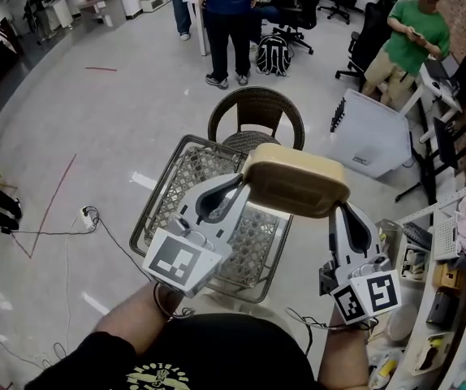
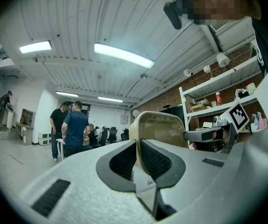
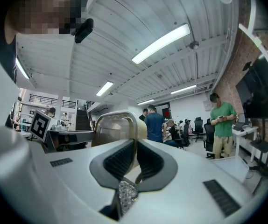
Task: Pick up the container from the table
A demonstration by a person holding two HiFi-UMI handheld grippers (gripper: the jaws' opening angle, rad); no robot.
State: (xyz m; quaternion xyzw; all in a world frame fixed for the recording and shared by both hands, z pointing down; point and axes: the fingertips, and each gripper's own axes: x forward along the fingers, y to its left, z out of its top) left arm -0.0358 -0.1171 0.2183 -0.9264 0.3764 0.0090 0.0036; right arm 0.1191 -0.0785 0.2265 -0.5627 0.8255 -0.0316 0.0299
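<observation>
Container (image 1: 296, 181), contents unseen, pinched by left claw (image 1: 244, 183) and right claw (image 1: 336, 209).

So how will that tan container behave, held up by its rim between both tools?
Probably stiff: the container shows no sag though pinched only at its edges by the left tool and right tool. Likely light, since its wall looks thin. Its smooth rim could slip.

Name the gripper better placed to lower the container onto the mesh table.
Left, probably. Both grippers are shut on the container, but the left gripper appears over the mesh table, while the right gripper appears past its right edge.
</observation>
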